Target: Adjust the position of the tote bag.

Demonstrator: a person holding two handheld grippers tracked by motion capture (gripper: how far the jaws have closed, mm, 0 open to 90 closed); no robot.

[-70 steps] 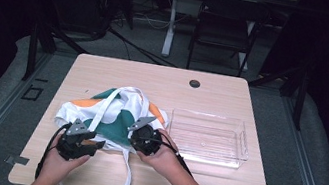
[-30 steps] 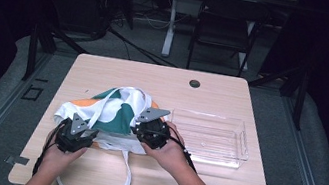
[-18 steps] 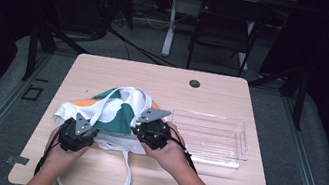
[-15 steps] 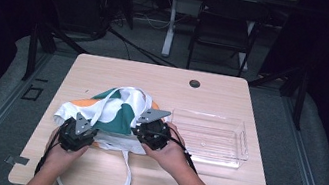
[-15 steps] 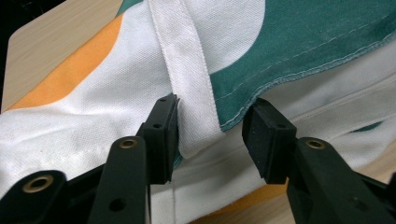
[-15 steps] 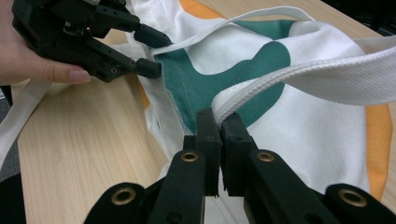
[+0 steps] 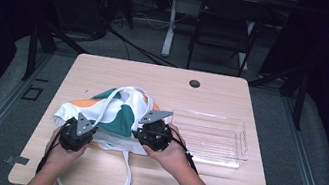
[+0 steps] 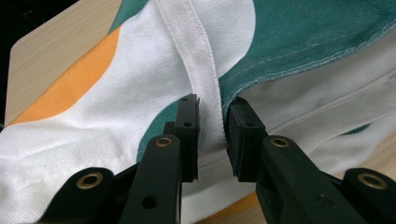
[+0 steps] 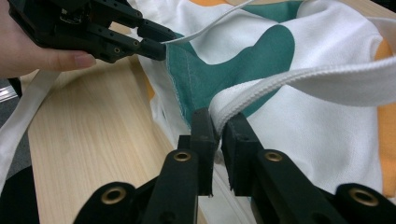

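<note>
both grippers have crept up to the tote bag lying on the table: left gripper and right gripper now each pinch a white strap, ready to spread its mouth.

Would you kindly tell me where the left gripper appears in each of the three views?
High view: left gripper, lower left, at the tote bag.
Left gripper view, bottom centre, jaws clamping the bag's edge.
Right gripper view, upper left.
Shared landmark: the bag's green patch.
</note>
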